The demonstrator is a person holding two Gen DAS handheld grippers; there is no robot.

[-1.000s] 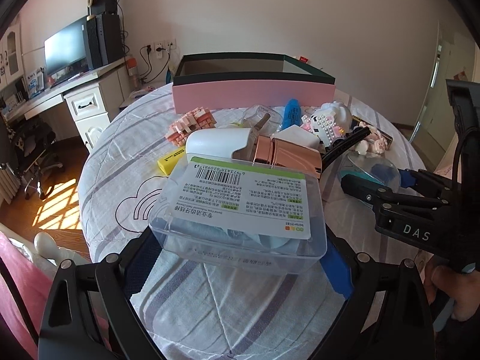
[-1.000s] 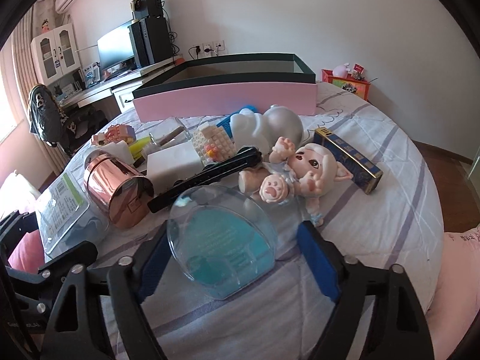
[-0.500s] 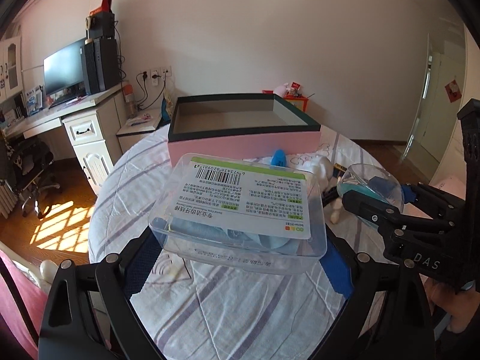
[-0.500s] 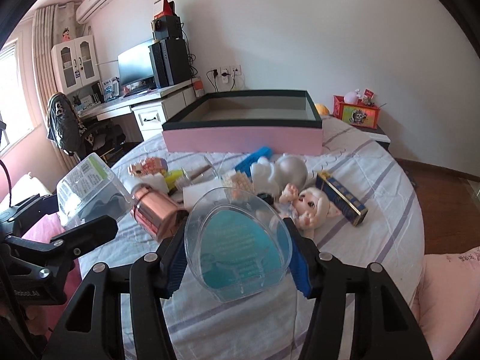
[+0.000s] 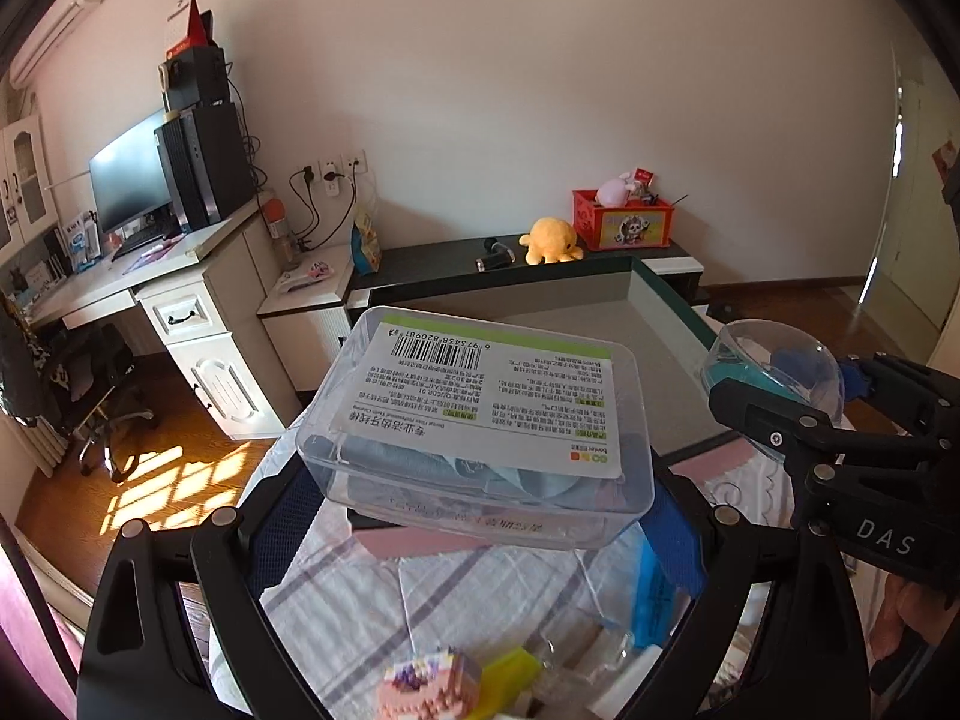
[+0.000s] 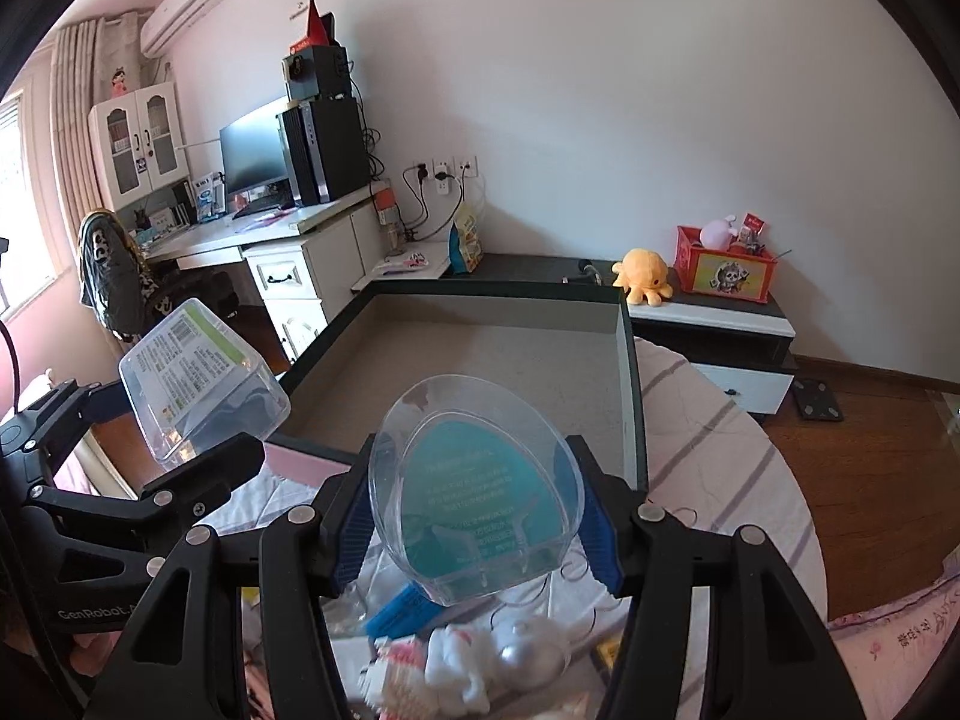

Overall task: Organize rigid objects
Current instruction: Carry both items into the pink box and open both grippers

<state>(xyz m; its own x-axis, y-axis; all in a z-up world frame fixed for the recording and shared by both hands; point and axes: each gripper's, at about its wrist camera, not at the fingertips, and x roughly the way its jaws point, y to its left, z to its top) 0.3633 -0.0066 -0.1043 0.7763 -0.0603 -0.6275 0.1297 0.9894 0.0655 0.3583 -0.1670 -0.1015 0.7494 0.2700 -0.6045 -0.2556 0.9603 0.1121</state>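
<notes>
- Left claw [image 5: 474, 504] clamped on a clear rectangular plastic box [image 5: 480, 420] with a barcode label, frame centre, held in the air over the near pink wall of the big tray [image 5: 666, 312].
- Right claw [image 6: 474, 516] gripping a clear egg-shaped case [image 6: 477, 480] with a teal insert, lower centre of the right wrist view, blue pads on both sides, raised above the tray's near edge.
- Tray has a dark green rim, grey floor, nothing visible inside.
- Striped cloth on the worktop [image 6: 720, 438].
- Bottom of frame: white figurine [image 6: 498, 654], pink brick model [image 5: 432, 684], yellow piece [image 5: 510, 669].
- Yellow octopus plush [image 6: 645, 275] and red box [image 6: 723, 273] on the low cabinet behind the tray.
</notes>
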